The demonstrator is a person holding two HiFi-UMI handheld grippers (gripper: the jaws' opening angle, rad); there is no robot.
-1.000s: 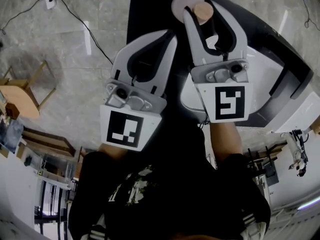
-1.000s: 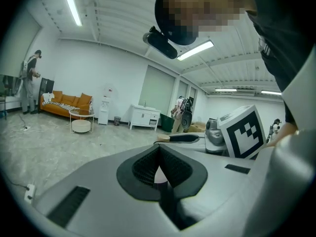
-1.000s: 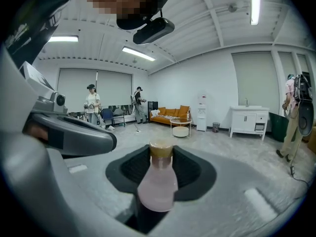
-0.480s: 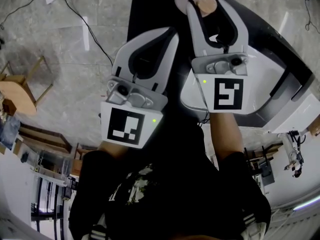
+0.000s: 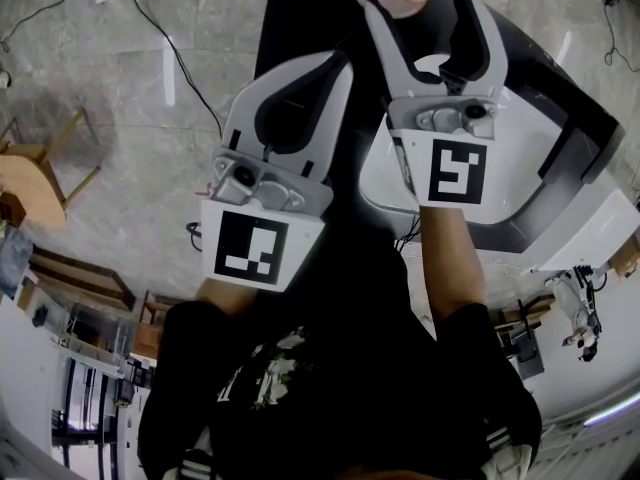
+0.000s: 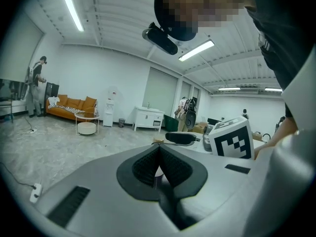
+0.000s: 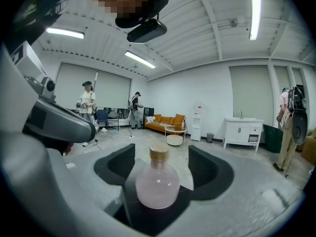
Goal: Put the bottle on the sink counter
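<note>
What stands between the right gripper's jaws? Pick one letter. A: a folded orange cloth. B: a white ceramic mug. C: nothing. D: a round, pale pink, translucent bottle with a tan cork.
D: the round, pale pink bottle with its tan cork stands upright between the opening jaws of the right gripper, the pads clear of its sides.

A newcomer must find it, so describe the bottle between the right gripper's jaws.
Find the black surface before the person, then the right gripper, whose jaws are opening with the bottle between them. Unlike the grey jaws beside it, it is round-bellied, pale pink, with a tan stopper.
</note>
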